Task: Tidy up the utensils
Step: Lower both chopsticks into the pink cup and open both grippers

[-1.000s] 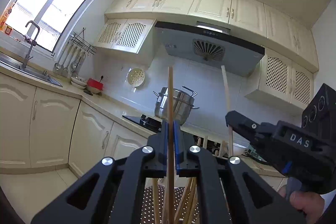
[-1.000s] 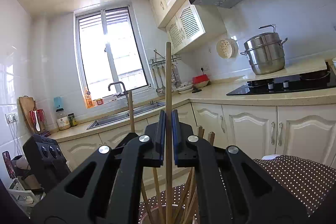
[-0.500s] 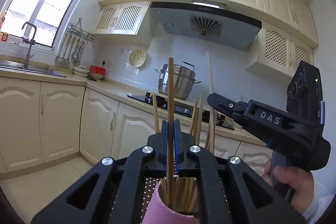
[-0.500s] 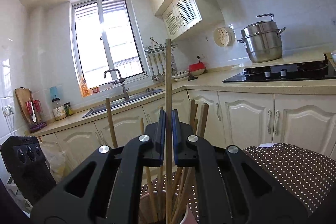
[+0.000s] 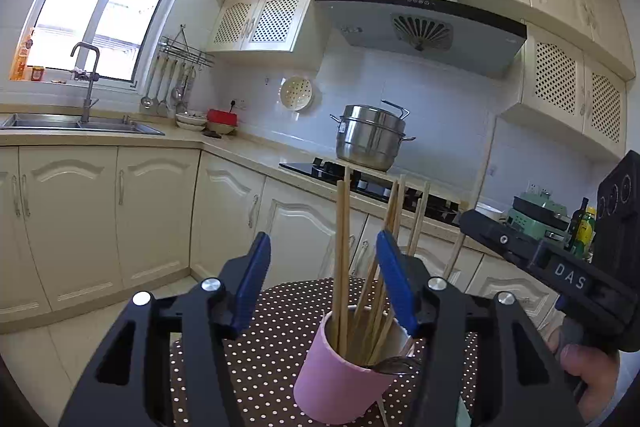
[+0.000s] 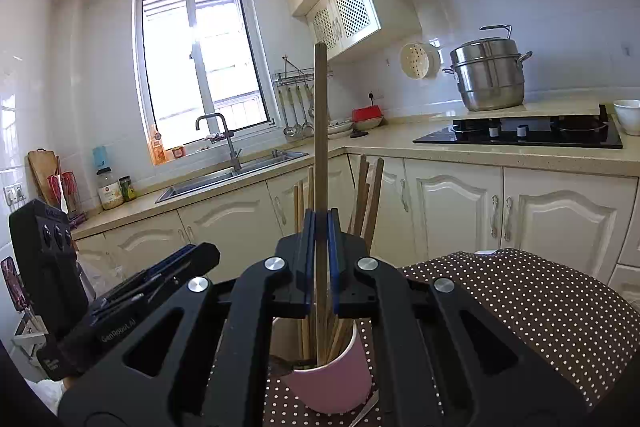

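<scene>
Chopsticks [image 5: 343, 259] stand bunched in the pink cup [image 5: 336, 379] between your left gripper's [image 5: 322, 281] spread, empty fingers. Your right gripper [image 6: 321, 259] is clamped on one upright chopstick [image 6: 320, 131] whose lower end sits in that cup. The cup rests on a dotted brown cloth [image 6: 532, 307], kitchen cabinets [image 5: 100, 219] beyond.

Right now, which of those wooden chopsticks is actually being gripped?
The tallest chopstick, pinched by the right hand-held gripper above the pink cup. The other chopsticks stand loose inside.
</scene>
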Tool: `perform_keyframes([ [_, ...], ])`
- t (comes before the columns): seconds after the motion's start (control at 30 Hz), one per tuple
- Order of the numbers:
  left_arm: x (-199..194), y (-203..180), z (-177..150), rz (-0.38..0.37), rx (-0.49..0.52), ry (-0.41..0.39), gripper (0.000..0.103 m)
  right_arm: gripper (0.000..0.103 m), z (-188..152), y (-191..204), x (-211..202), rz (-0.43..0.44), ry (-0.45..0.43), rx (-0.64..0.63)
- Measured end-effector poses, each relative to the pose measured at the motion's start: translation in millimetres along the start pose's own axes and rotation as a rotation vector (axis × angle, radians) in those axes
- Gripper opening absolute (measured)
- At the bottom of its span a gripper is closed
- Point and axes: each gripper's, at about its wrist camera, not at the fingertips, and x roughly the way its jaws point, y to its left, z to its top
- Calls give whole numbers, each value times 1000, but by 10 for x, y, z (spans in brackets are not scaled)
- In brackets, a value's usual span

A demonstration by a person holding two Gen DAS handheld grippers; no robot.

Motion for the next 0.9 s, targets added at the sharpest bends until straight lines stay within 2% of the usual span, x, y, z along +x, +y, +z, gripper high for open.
perform_keyframes([
  [0.1,-55,-40,37,85,45,29,56,7,-38,33,-24,-4,18,-2],
  [0.23,-156,-79,56,152,90,54,56,7,-100,80,-8,-14,48,-12],
  [0.5,-292,-70,99,187,108,77,57,7,-351,74,162,-33,153,3],
  [0.63,-345,-94,118,188,114,79,57,7,-416,55,153,-33,163,24],
  [0.9,-457,-211,162,175,127,68,61,8,-321,138,-12,-47,143,23],
])
